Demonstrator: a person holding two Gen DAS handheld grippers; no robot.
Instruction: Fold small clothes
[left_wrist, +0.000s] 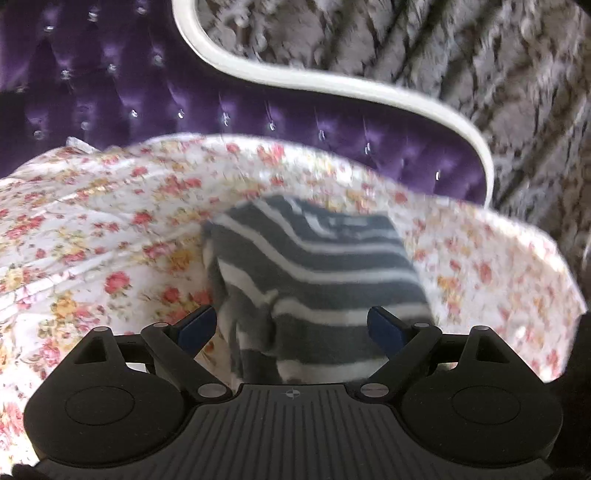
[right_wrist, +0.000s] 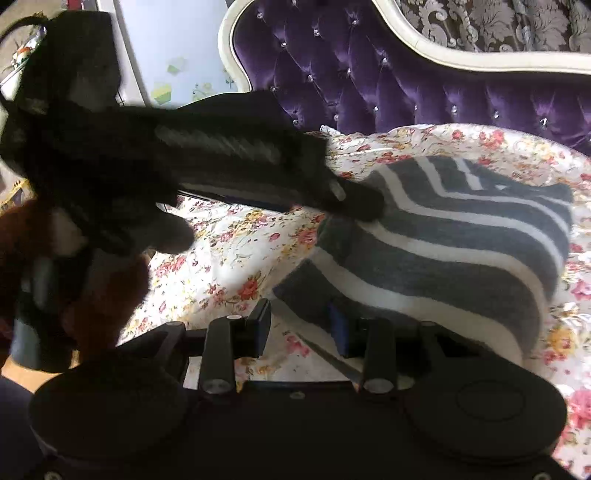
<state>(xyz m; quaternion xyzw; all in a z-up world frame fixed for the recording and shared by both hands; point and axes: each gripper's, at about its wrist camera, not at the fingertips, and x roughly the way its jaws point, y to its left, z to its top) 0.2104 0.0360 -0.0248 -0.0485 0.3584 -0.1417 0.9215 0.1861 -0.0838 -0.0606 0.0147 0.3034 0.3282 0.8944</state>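
A small grey garment with white stripes lies rumpled on a floral sheet. My left gripper is open, its blue-padded fingers wide apart on either side of the garment's near edge. In the right wrist view the same garment lies to the right, and the left gripper reaches in from the left to its far-left edge. My right gripper is open with a moderate gap, just in front of the garment's near-left corner, holding nothing.
A purple tufted headboard with a cream curved frame stands behind the floral sheet. A grey patterned curtain hangs beyond. The person's dark-gloved hand holds the left gripper at the left.
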